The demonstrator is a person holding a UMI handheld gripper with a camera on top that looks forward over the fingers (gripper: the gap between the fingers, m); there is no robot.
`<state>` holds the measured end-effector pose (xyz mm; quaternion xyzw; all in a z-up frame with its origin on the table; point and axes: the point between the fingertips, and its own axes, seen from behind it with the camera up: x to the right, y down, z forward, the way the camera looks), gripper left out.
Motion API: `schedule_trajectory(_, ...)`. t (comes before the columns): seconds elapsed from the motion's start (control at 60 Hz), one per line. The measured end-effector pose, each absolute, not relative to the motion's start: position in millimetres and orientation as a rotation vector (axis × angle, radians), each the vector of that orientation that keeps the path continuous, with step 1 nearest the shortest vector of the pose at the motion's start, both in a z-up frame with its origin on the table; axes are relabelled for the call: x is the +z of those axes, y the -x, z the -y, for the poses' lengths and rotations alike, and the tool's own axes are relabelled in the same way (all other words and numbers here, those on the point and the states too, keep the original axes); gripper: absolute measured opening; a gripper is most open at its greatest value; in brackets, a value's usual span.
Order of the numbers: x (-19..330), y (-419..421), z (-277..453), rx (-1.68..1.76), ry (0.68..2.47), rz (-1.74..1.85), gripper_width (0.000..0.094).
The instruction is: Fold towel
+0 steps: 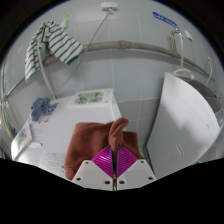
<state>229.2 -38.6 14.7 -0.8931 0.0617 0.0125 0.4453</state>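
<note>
Towel (100,145) pinched in hand-held gripper (117,165)

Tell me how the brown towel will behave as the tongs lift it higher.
The brown towel is probably floppy: a peak of it rises bunched at the tongs while the rest sags over the white box. It looks light for its size. The cloth will likely trail and drape rather than hold shape, and seems unlikely to slip, since both fingers pinch it.

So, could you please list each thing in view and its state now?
gripper: shut on the brown towel
brown towel: pinched edge lifted, rest bunched on the table
striped cloth: hanging, draped
table: bears the brown towel
</note>
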Motion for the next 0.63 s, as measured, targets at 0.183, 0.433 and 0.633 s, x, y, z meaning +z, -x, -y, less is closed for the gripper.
schedule_trajectory(0.183, 9.9, -238.7, 49.9, -0.039, 2.217, -0.212, 0.0130)
schedule_trajectory(0.433, 71.1, -233.5, 122.7, -0.071, 2.124, -0.296, 0.0829)
schedule_trajectory(0.633, 86.8, -200.8, 217.3, -0.019, 2.137, -0.300, 0.0828)
